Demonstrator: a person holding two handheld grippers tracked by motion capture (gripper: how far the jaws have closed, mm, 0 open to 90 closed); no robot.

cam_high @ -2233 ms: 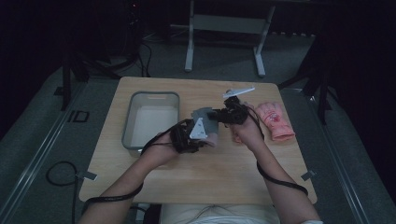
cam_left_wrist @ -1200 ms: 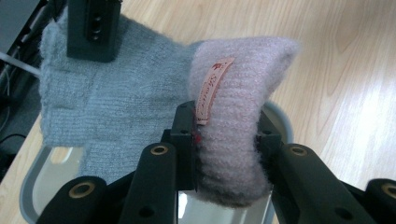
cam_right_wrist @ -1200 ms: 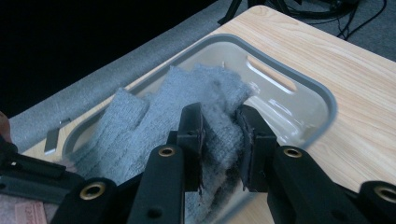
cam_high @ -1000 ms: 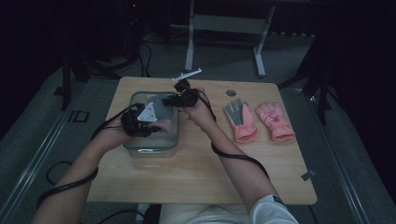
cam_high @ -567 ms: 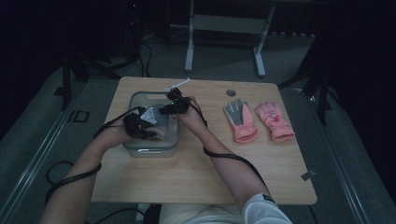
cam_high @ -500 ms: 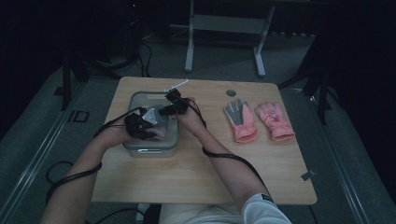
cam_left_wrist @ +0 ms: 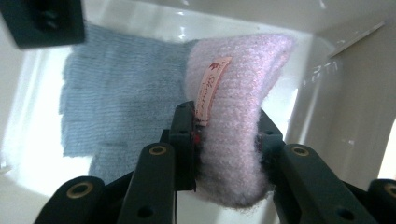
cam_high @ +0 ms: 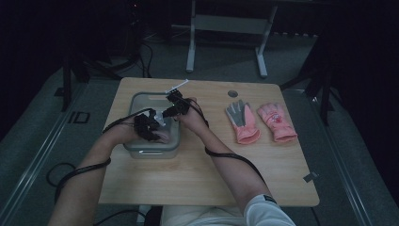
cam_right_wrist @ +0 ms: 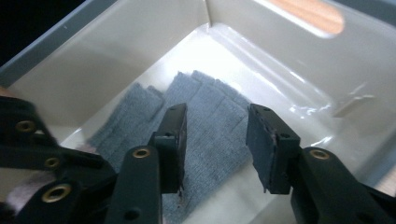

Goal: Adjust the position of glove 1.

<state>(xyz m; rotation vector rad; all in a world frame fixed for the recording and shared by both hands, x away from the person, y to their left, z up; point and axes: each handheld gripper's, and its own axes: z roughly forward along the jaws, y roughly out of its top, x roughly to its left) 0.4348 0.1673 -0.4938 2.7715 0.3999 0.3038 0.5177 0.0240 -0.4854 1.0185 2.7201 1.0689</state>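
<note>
A knitted glove with grey fingers (cam_left_wrist: 121,93) and a fluffy pale pink cuff (cam_left_wrist: 233,116) lies in a white bin (cam_high: 150,153) on the table's left half. My left gripper (cam_left_wrist: 226,126) is shut on the cuff, its pads pressing both sides near the sewn label. In the high view it (cam_high: 159,133) reaches into the bin from the left. My right gripper (cam_right_wrist: 215,135) hovers just over the grey fingers (cam_right_wrist: 210,116), which lie flat on the bin floor. Its jaws have just been opening and stand apart with nothing between them.
Two more pink gloves, one palm-grey (cam_high: 242,122) and one all pink (cam_high: 276,121), lie side by side on the wooden table (cam_high: 211,179) to the right of the bin. The bin's walls (cam_right_wrist: 107,56) stand close around both grippers. A round hole (cam_high: 232,93) sits near the table's far edge.
Both hands carried the glove left from mid-table and sank into the bin. The right jaws have let go of the grey finger end, which now rests on the bin floor.
</note>
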